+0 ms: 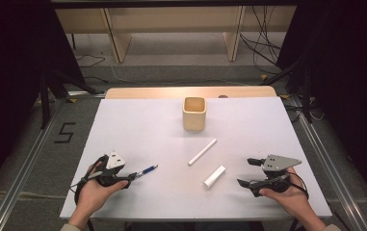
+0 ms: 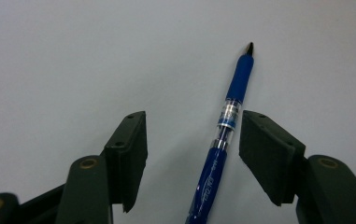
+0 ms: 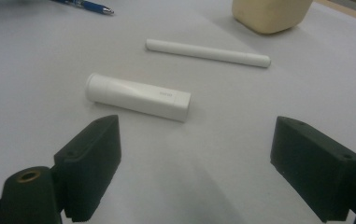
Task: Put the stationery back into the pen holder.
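A blue pen [image 1: 147,170] lies on the white table top [image 1: 137,130] at the front left, its tip pointing right and away. My left gripper [image 1: 132,177] straddles its rear half. In the left gripper view the blue pen [image 2: 231,102] runs between the two pads of the left gripper [image 2: 194,119]; the right pad is close beside it, the left pad stands well off, and neither presses on it. My right gripper [image 1: 244,172] rests at the front right, wide open with nothing between its pads, and the right gripper [image 3: 196,128] faces a short white tube [image 3: 138,96].
The short white tube [image 1: 214,176] lies between the hands, and a thin white stick [image 1: 202,151] lies beyond it. A beige square cup [image 1: 193,113] stands upright at the middle back. The table's wooden far edge [image 1: 147,92] shows behind the white sheet.
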`<state>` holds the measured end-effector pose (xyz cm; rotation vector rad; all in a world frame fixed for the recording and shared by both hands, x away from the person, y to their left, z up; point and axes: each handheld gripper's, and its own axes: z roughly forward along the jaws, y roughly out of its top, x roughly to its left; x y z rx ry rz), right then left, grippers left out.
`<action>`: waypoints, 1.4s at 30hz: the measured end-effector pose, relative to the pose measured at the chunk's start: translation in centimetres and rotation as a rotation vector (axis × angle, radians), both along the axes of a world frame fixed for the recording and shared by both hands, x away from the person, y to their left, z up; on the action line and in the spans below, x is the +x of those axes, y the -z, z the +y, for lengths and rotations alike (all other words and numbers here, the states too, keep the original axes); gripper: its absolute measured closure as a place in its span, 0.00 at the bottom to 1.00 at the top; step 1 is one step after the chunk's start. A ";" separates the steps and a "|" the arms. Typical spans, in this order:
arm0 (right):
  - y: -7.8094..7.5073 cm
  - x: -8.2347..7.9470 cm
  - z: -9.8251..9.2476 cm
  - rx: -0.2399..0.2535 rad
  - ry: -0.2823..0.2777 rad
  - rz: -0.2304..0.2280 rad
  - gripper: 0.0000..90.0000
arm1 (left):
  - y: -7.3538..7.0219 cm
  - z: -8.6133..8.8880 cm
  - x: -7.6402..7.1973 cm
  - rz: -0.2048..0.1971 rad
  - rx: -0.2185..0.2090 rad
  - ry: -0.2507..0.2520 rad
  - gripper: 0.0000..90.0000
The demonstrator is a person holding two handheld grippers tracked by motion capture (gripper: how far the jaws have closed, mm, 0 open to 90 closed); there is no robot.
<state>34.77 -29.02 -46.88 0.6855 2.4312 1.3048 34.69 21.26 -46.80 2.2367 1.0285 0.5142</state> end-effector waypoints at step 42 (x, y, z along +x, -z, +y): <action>0.0 0.0 0.1 0.001 -0.004 0.000 0.19 | 0.9 -0.5 1.0 0.164 0.077 0.145 0.74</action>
